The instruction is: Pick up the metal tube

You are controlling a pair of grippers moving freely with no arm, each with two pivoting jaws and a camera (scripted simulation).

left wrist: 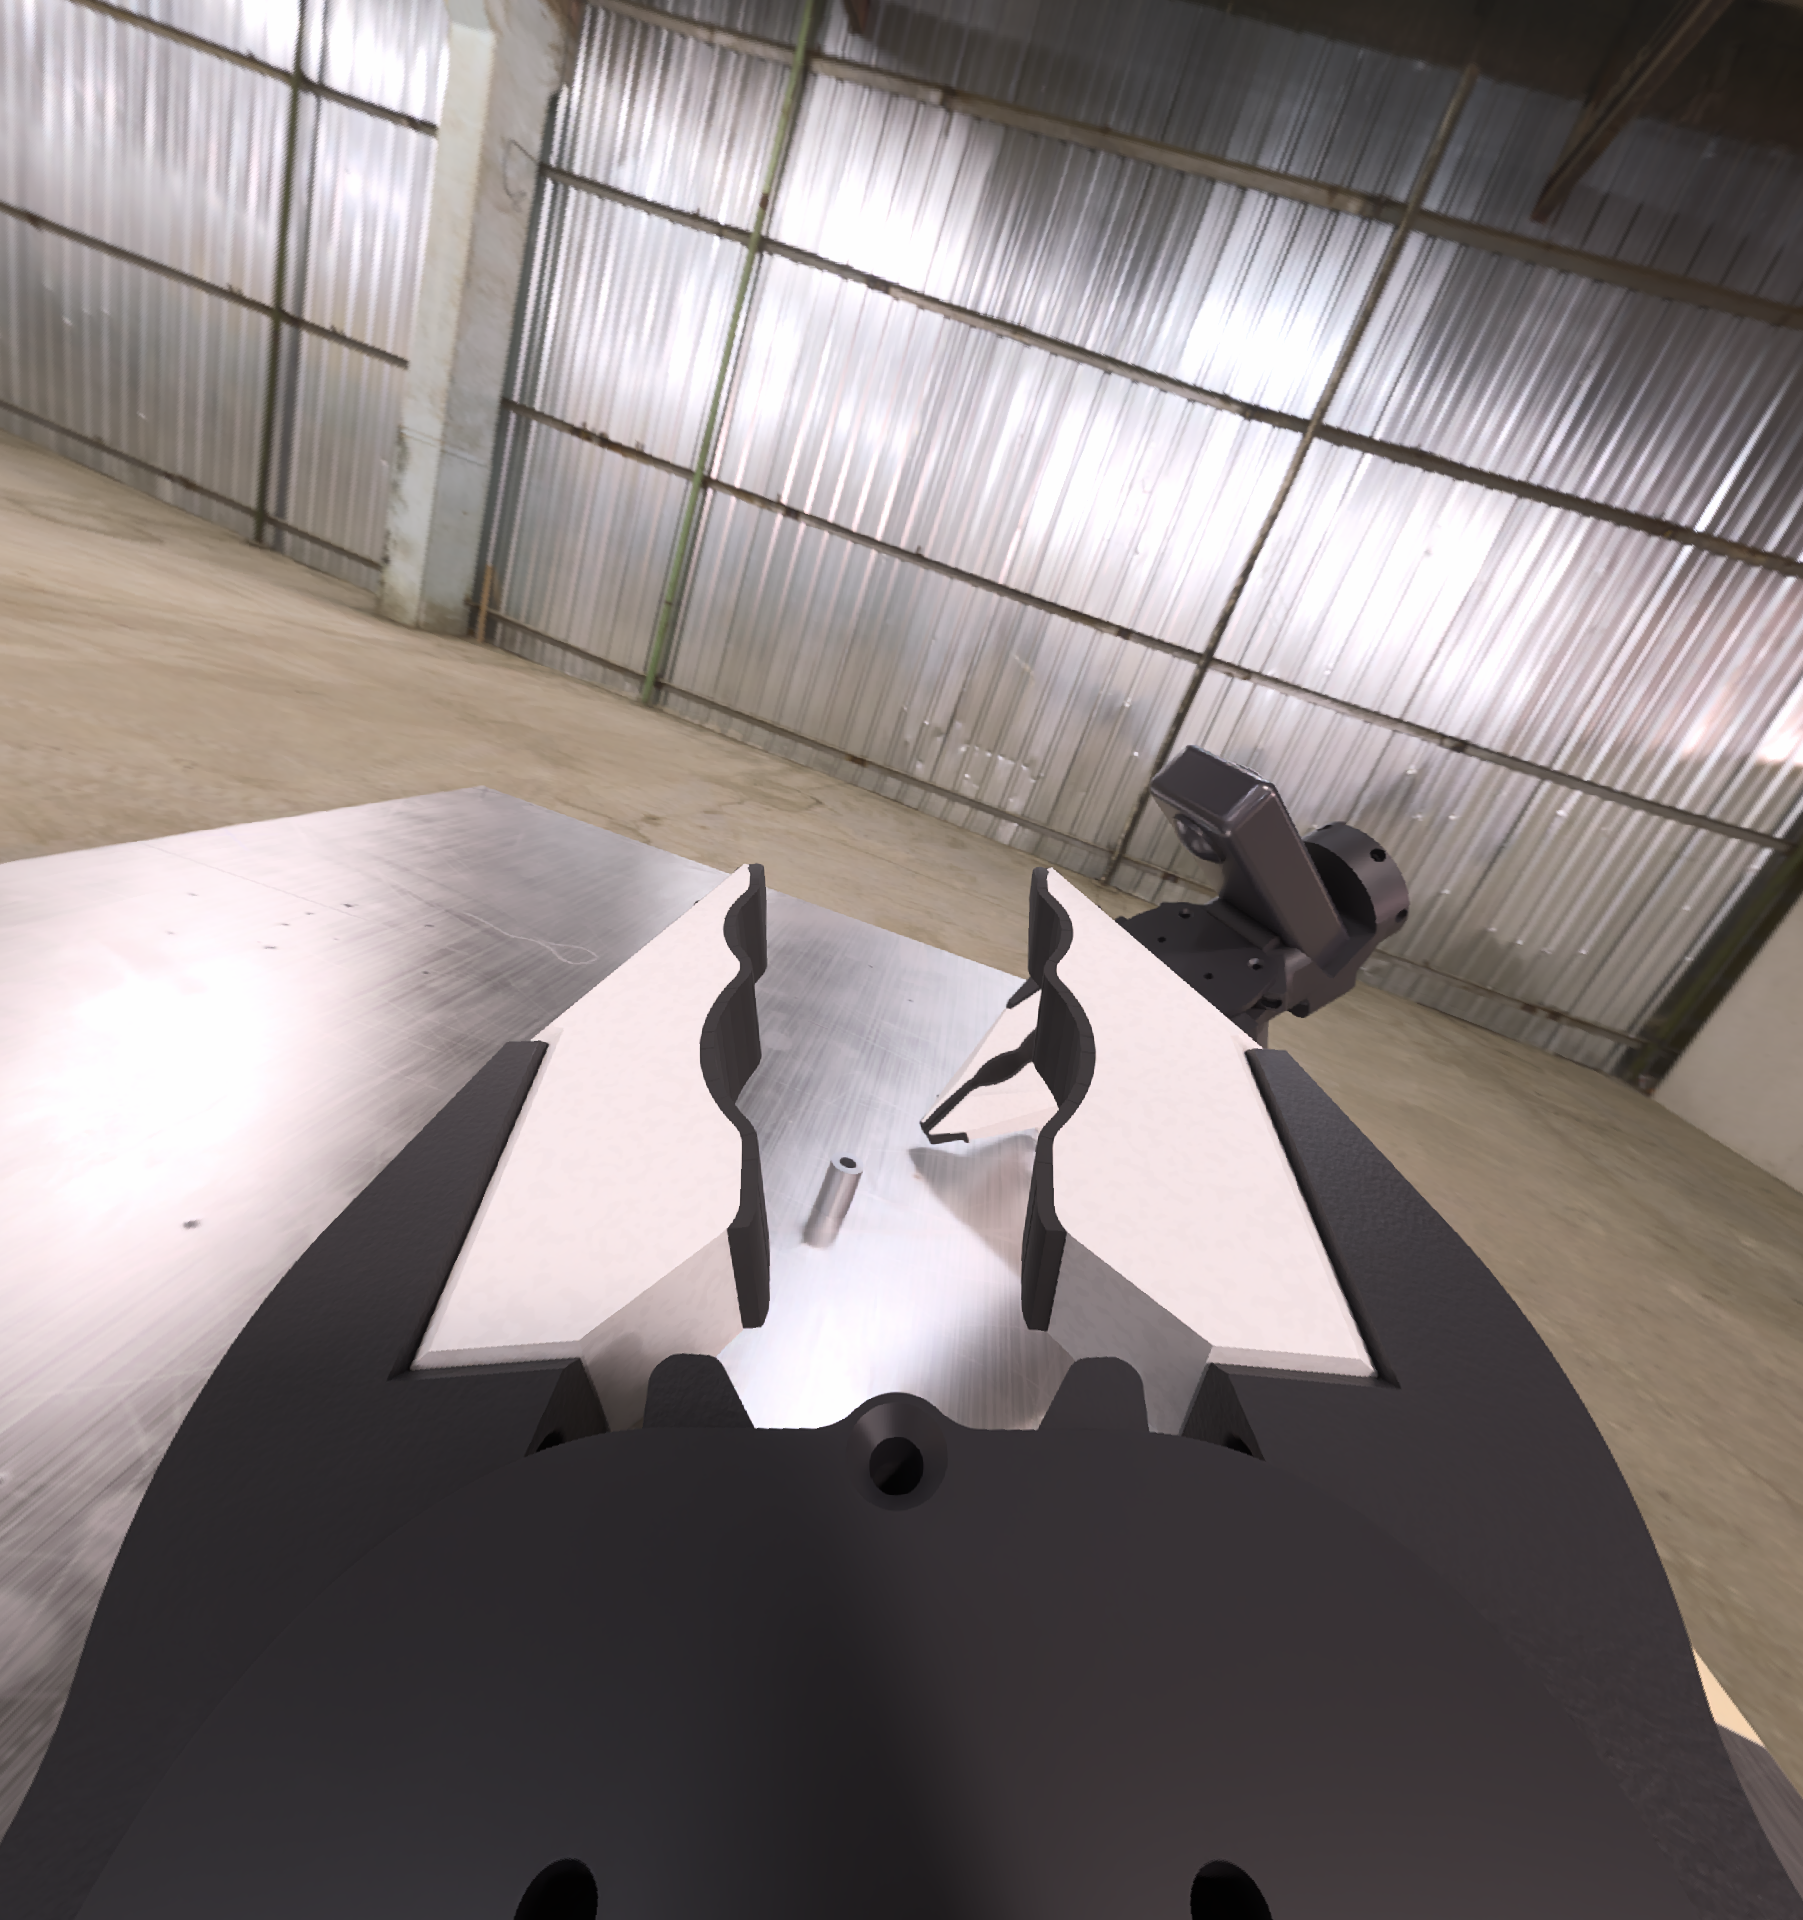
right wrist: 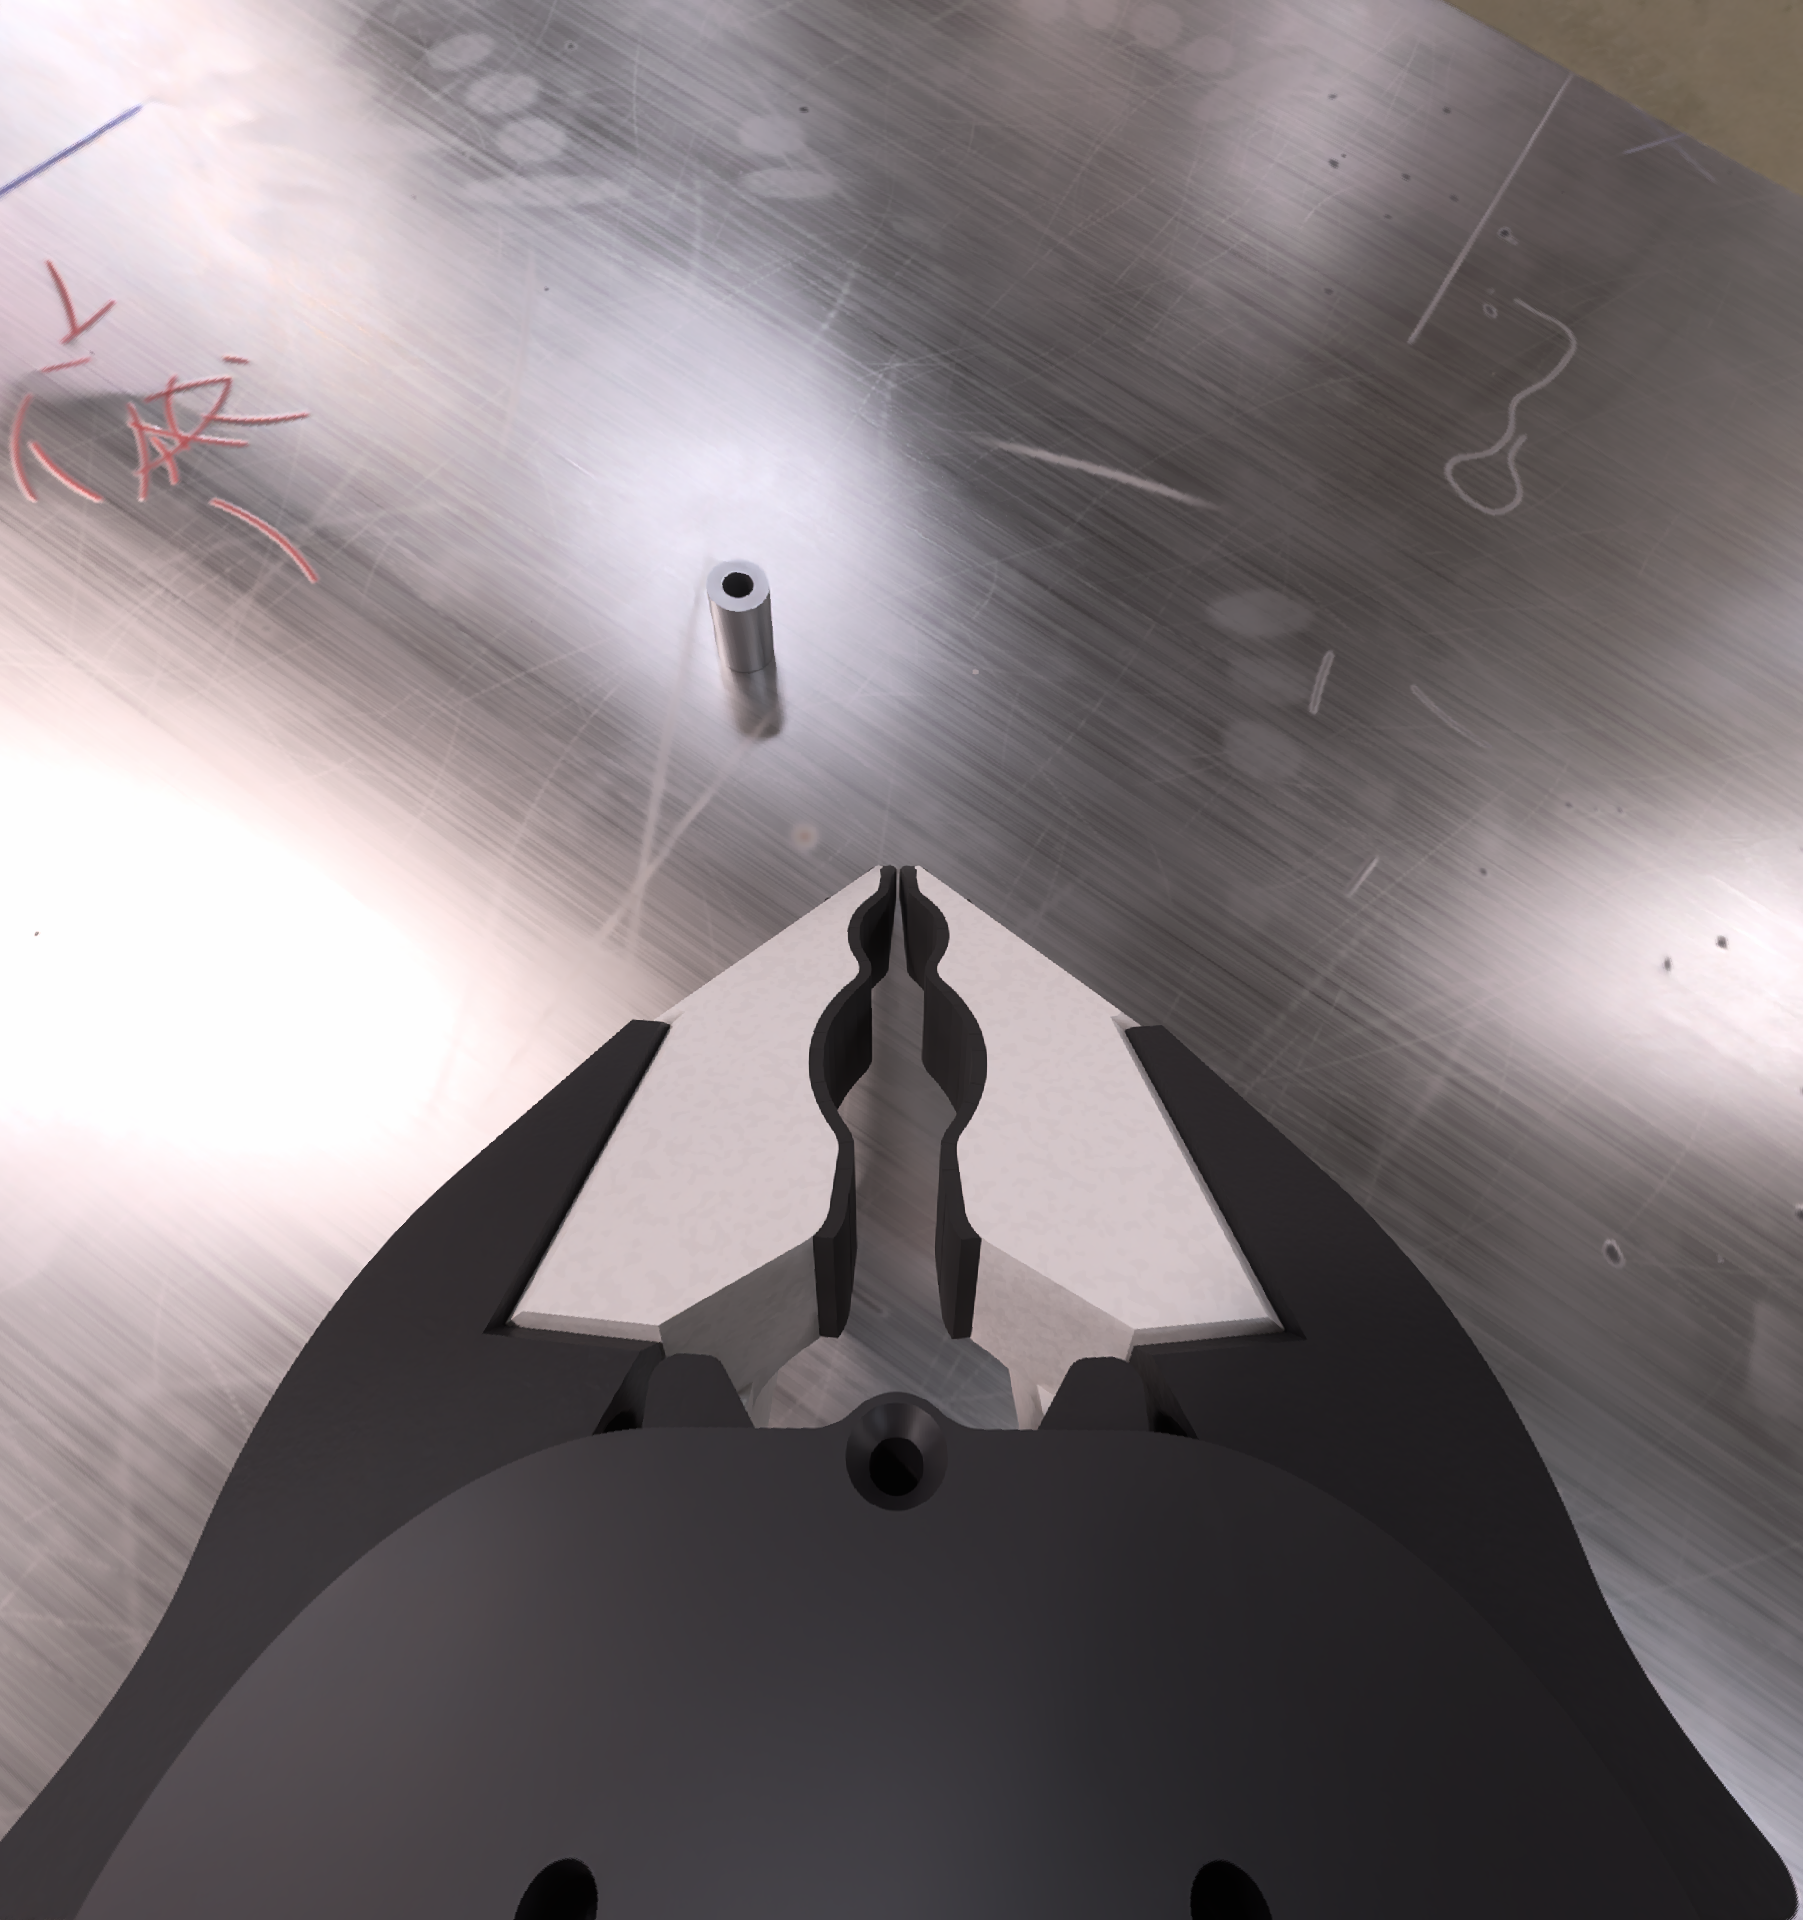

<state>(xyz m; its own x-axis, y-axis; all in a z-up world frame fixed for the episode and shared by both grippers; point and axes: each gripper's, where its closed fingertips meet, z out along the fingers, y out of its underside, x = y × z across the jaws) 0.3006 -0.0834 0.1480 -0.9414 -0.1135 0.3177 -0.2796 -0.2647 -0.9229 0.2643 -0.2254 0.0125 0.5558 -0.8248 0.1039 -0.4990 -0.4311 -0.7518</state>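
Here, the left gripper (left wrist: 889, 894) points forward and slightly down over a brushed-metal worktop (left wrist: 253, 1039), its two white-faced fingers (left wrist: 606, 1122) spread well apart and holding nothing. Seen between those fingers, farther along the worktop, stands the metal tube (left wrist: 837, 1198), a short grey cylinder, upright with its open bore facing up, touching neither finger. Beyond it to the right, the right gripper (left wrist: 944, 1130) angles steeply down, its tips just above the worktop near the tube but apart from it. From the right wrist view, the right gripper (right wrist: 895, 871) has its fingertips pressed together, empty. The metal tube (right wrist: 741, 621) stands ahead of those tips and a little to the left, on the scratched worktop (right wrist: 1292, 727). Corrugated metal walls (left wrist: 980, 416) and a bare floor (left wrist: 149, 644) lie behind.
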